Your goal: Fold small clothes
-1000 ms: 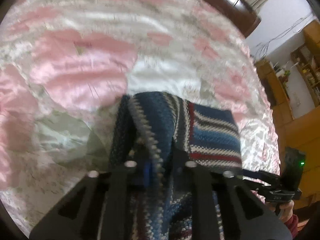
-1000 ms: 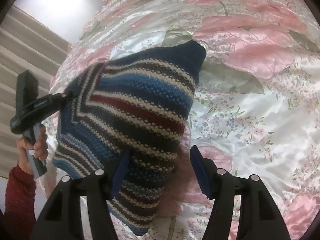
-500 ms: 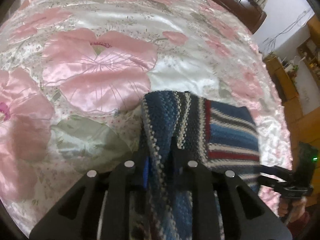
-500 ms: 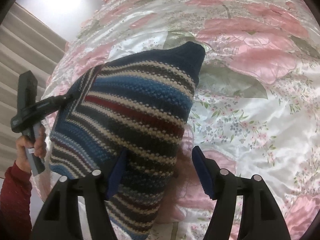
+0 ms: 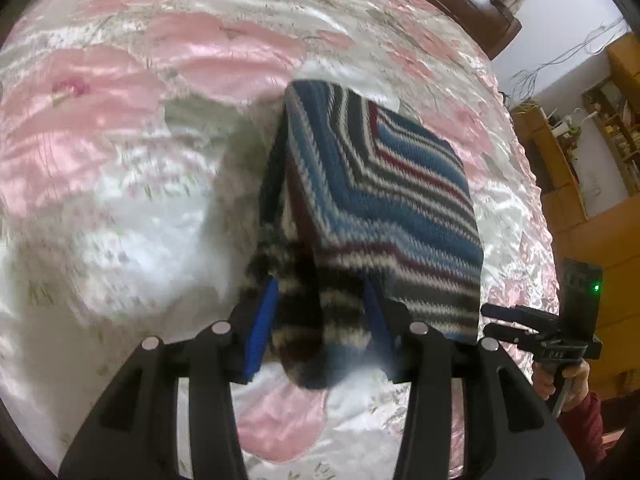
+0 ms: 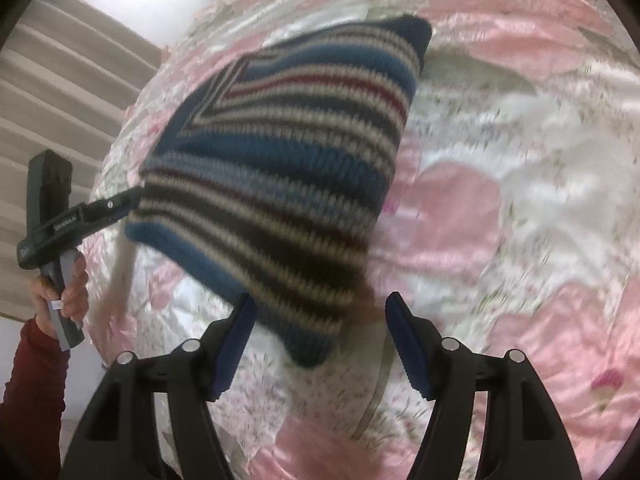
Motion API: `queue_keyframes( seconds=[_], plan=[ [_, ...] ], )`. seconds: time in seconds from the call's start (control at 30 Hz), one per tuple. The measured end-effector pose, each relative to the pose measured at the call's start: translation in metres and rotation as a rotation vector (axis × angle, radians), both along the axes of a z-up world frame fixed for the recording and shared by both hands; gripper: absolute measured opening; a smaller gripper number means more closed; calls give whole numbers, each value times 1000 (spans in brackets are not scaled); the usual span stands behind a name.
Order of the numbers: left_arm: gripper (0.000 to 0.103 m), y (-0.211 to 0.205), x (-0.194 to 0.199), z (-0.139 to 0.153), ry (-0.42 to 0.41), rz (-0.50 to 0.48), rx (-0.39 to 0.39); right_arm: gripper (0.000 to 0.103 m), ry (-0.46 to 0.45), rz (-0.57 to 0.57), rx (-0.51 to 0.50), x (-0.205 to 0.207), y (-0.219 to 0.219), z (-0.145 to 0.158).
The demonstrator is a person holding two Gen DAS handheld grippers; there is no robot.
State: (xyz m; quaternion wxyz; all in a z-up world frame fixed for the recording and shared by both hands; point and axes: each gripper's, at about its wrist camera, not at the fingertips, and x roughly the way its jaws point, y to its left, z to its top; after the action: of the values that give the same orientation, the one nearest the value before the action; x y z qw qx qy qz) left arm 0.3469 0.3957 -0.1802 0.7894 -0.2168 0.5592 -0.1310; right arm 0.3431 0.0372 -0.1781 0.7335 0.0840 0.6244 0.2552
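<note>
Striped blue, white and maroon knitted garment (image 6: 280, 168) is held above the pink floral satin bed (image 6: 520, 200), stretched between claws. Left claw (image 5: 316, 320) released around one corner; right claw (image 6: 320, 340) released, opposite corner just ahead.

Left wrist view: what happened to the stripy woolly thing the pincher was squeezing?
The left gripper opened: its fingers were pinched shut on the striped knit garment, and now they stand wide apart with the knit loose between them. The knit looks blurred, so it is moving. The right gripper stayed open, and the knit still hangs above the floral bedspread.
</note>
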Motion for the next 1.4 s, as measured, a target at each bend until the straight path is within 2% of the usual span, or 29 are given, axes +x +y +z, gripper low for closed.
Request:
queue_keyframes(
  seconds=[0.07, 0.13, 0.17, 0.2, 0.3, 0.43, 0.53, 0.7, 0.83, 0.9, 1.0, 1.2, 1.4],
  plan=[
    [41, -3, -1, -3, 4, 11, 16, 68, 2, 6, 0, -5, 3, -3],
    [32, -2, -3, -6, 9, 20, 12, 68, 4, 10, -6, -6, 5, -7],
    [14, -1, -5, -6, 14, 23, 16, 68, 4, 9, -9, -7, 6, -9],
    [11, -1, -6, -8, 18, 26, 31, 67, 7, 9, -9, -8, 7, -11],
    [10, 1, -9, -13, 12, 31, 71, 63, 16, 14, -7, -8, 8, -18],
    [10, 4, -7, -26, 18, 38, 67, 62, 25, 15, -12, -8, 11, -28],
    [10, -2, -7, -30, -1, 18, 109, 61, 25, 16, -23, -10, 12, -33],
    [13, -2, -8, -33, -13, 17, 117, 61, -3, 23, -60, -12, 19, -33],
    [15, -5, -15, -21, -37, 9, 129, 61, -5, 16, -67, -14, 21, -30],
    [35, -11, -21, -9, -62, 5, 187, 61, -3, 12, -65, -15, 19, -27],
    [49, -23, -30, 7, -96, -42, 224, 61, -13, 9, -70, -16, 14, -17],
    [55, -39, -33, 28, -142, -90, 246, 64, -40, -44, -45, -4, 2, 4],
    [60, -42, -22, 40, -185, -87, 244, 70, -77, -106, -34, 18, -3, 16]
  ],
)
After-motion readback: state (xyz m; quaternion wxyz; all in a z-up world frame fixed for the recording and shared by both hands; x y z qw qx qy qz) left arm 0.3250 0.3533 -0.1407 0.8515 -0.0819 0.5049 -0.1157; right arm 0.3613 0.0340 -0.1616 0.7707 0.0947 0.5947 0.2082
